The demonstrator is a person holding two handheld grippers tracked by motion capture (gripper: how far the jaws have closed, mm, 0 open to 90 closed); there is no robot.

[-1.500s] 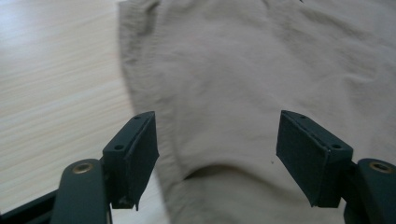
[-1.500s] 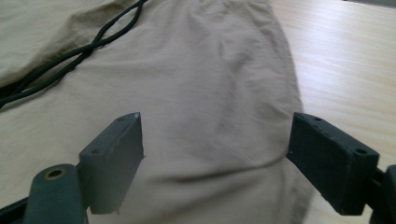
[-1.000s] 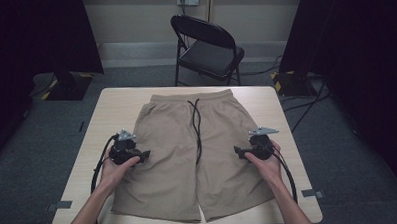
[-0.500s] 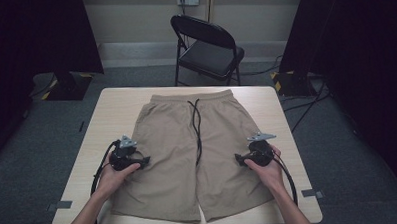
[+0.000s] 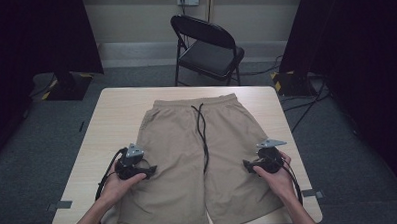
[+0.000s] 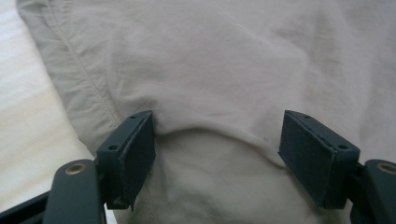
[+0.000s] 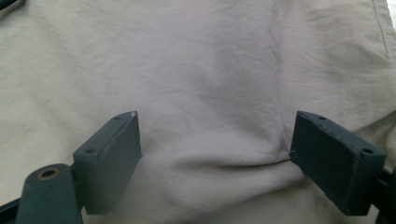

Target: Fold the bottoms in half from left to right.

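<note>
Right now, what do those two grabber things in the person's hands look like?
Each gripper is a chunky black tool. The left gripper and right gripper each carry a grey three-cornered plate on top and trail a black cable. Up close, the two jaws are flat dark blocks with small screw holes, on arms with a brass-coloured pin. The forearms are bare, no sleeves.

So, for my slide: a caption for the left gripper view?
Open left tool pressing into a fold of the beige shorts.

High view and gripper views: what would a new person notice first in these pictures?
First, the tan shorts spread flat across the wooden table, with a dark drawstring down the middle. Next, the left gripper and right gripper, each open on one leg, with the cloth bunched between the jaws. Behind stands a black folding chair.
</note>
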